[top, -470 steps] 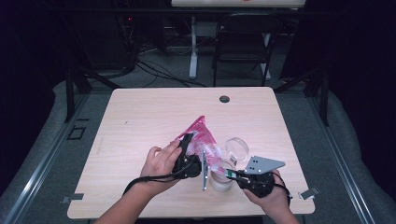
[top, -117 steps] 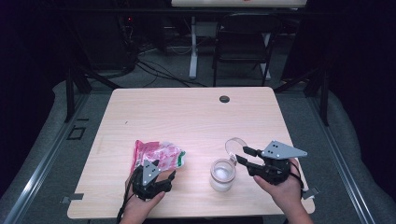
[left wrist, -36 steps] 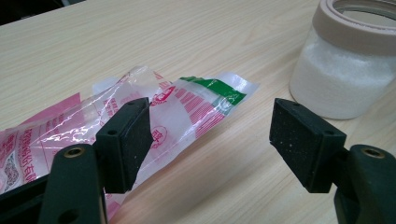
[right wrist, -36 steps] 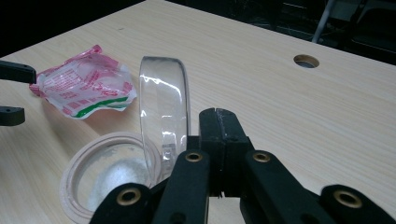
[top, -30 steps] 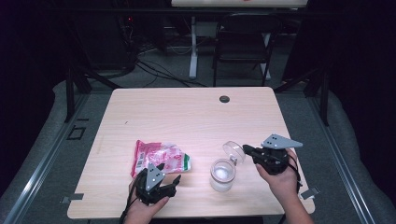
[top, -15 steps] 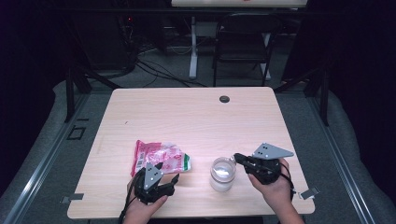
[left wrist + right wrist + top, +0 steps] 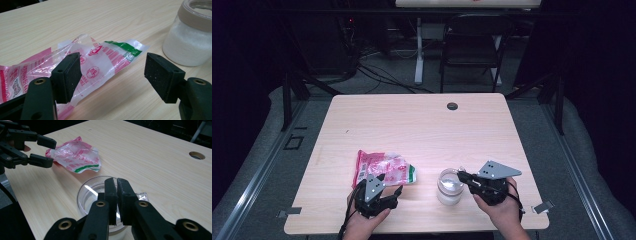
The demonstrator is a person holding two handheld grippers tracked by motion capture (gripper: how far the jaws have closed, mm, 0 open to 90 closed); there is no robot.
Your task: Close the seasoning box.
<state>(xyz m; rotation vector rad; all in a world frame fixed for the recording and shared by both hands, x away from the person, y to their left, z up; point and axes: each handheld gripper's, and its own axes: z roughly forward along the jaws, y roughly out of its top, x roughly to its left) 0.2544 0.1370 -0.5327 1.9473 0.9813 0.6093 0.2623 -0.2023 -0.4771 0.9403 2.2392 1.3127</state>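
A crumpled pink, white and green plastic bag [image 7: 382, 167] [image 7: 75, 155] lies flat at the front left of the table. My left gripper [image 7: 389, 184] [image 7: 112, 70] [image 7: 50, 151] rests just in front of it, jaws wide open and nothing pinched; the bag's end [image 7: 100, 57] lies between and beyond the pads. A clear jar [image 7: 448, 192] [image 7: 185, 45] of white grains stands to the right, with a clear round lid [image 7: 92, 192] lying on its mouth. My right gripper [image 7: 460, 175] [image 7: 116, 181] reaches over the jar's rim. Its jaws have just been opening and stand a sliver apart around the lid's edge.
The light wooden table [image 7: 422, 130] has a round cable hole [image 7: 452, 106] [image 7: 197, 155] near its far edge. A dark chair [image 7: 472, 45] and cables sit on the floor beyond the table.
My right gripper has come left and down with the clear lid, which now lies on the jar's mouth. The left gripper and the bag have not moved.
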